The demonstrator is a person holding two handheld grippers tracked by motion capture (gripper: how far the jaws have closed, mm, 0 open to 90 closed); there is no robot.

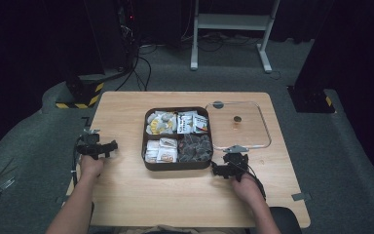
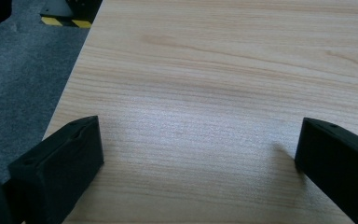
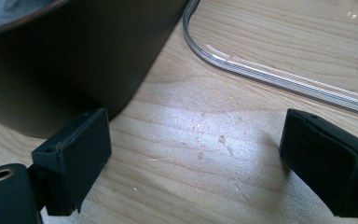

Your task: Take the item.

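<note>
So the light wooden rectangular surface point(image 1: 126, 190) has a dark brown square tray with four compartments point(image 1: 177, 166) sitting pretty much in the middle, a bit toward the far edge. The far-left compartment holds yellowish and grey wrapped bits point(image 1: 159, 122), the far-right one has white packets with some red and orange print point(image 1: 193, 122), the near-left one has pale white-and-tan packets point(image 1: 160, 150), and the near-right one is full of dark brownish wrapped pieces point(image 1: 196, 147); can't make out what any of them actually are. Right beside the tray on its right side lies a clear square plastic lid with rounded corners point(image 1: 264, 127), flat on the wood, with a small dark round knob point(image 1: 237, 119) near its middle. The person's left tool point(image 1: 97, 146) sits close to the left edge, well apart from the tray, jaws spread wide with nothing between them; in the left gripper view it's just bare wood grain between the two black jaws, with grey carpet point(image 2: 18, 84) off the edge. The right tool point(image 1: 230, 165) is down by the tray's near-right corner, just beside the lid's near rim, and it's also wide open and holding nothing. In the right gripper view the tray's dark wall point(image 3: 74, 60) looms right next to the left-hand jaw and the lid's clear rim point(image 3: 270, 77) curves past ahead.
</note>
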